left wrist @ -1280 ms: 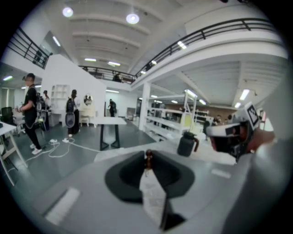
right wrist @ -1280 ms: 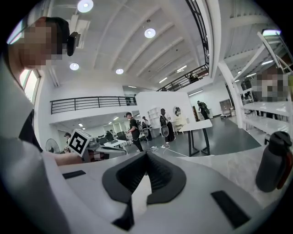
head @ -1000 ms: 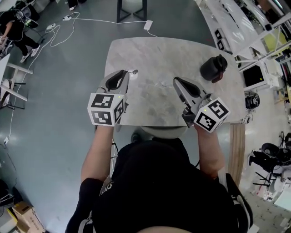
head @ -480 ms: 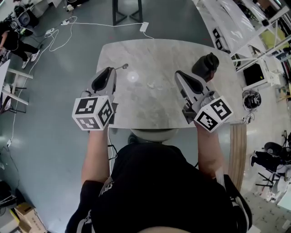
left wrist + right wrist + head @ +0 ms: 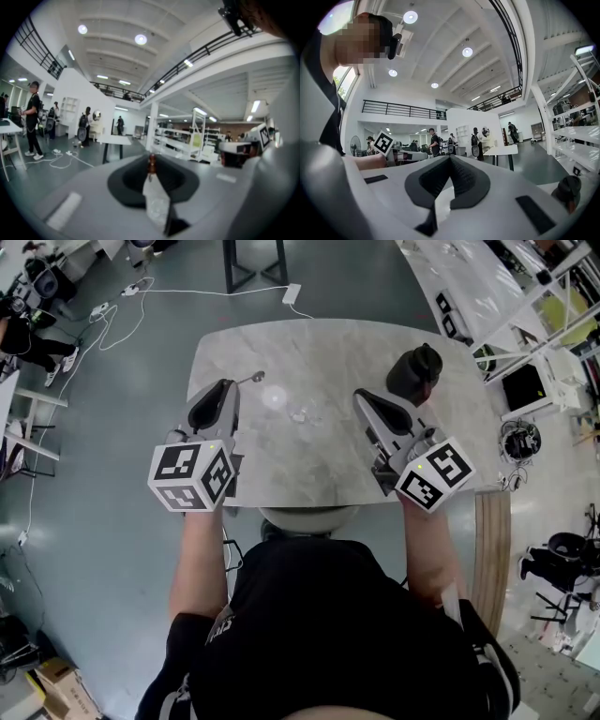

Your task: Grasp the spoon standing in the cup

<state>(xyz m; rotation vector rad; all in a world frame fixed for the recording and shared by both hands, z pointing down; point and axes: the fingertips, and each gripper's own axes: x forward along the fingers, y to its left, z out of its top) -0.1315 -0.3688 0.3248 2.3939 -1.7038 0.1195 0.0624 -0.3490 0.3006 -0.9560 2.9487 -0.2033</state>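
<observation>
My left gripper [image 5: 228,387] hovers over the left side of the marble table [image 5: 328,348], shut on a thin silvery spoon [image 5: 253,378] whose end sticks out past the jaws. In the left gripper view the spoon [image 5: 155,199] runs up between the jaws of the left gripper [image 5: 151,163]. The black cup [image 5: 415,371] stands at the table's right, just beyond my right gripper [image 5: 362,399]. The right gripper [image 5: 450,158] has its tips together and holds nothing. The cup [image 5: 567,190] shows low at the right of that view.
A small clear scrap [image 5: 299,414] lies mid-table near a bright light reflection [image 5: 273,397]. A white cable [image 5: 197,292] runs across the floor behind the table. Shelving and benches [image 5: 487,296] stand at the right. People stand in the hall.
The whole scene has slid in the head view. My left gripper has drawn left and slightly back with the spoon still in it. The right gripper has kept its place beside the cup.
</observation>
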